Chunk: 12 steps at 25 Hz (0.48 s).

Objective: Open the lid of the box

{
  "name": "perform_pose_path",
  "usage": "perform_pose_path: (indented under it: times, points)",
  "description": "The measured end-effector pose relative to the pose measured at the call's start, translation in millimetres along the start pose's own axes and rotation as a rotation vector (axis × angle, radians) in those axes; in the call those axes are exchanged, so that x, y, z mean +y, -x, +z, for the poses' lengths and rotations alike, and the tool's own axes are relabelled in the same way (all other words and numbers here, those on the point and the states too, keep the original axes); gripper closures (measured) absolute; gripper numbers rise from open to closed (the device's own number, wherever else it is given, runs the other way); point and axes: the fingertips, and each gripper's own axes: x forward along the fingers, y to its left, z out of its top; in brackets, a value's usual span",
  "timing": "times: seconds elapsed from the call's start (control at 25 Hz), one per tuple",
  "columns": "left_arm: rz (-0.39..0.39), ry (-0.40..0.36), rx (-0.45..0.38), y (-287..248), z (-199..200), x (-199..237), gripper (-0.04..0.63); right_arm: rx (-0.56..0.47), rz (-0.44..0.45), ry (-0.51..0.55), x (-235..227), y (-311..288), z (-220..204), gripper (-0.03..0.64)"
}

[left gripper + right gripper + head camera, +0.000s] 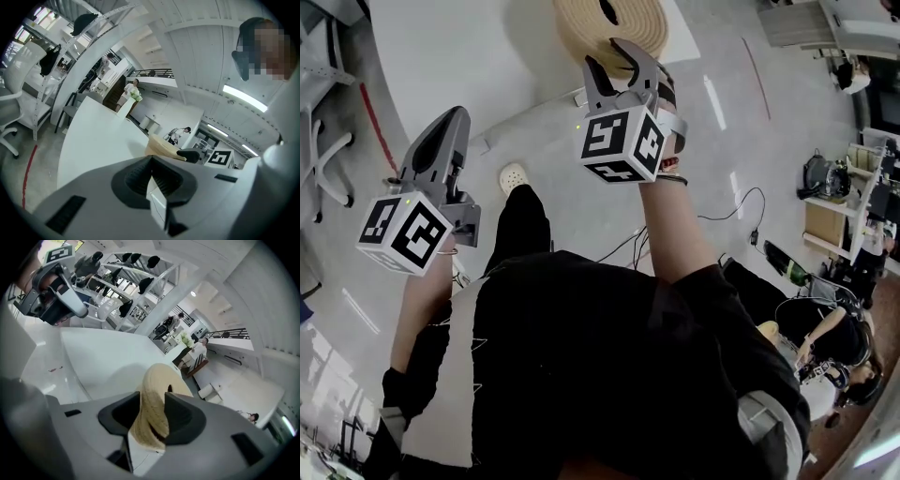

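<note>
Woven box (642, 28) ×1 on white table (459, 47) | grippers ×2 | right gripper (603, 51): jaws wide, box framed between, unpressed | left gripper (458, 113): closed, empty | box's dark hole hidden in left gripper view only

Bright, even light (fisheye-warped edges), soft shadows.

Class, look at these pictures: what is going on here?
A person holds a gripper in each hand at a white table. The right gripper points at the woven box with its jaws apart; the box shows in the gap but is not gripped. The left gripper hangs off to the side, jaws together and empty.
</note>
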Motion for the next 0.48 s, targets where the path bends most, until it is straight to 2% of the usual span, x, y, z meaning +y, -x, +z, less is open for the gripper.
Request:
perform_pose_path:
  times: [0.04,0.16,0.48]
  points:
    - [0.000,-0.001,-0.003,1.0,0.0,0.4,0.584,0.002,-0.011,0.009,-1.0,-0.8,-0.2,0.461]
    - [0.005,0.004,-0.005,4.3,-2.4,2.9,0.584,0.013,-0.021,0.016,-1.1,-1.2,-0.5,0.463]
    - [0.001,-0.010,0.001,6.7,-2.9,0.4,0.584,0.026,0.019,-0.001,-0.6,-0.1,2.0,0.471]
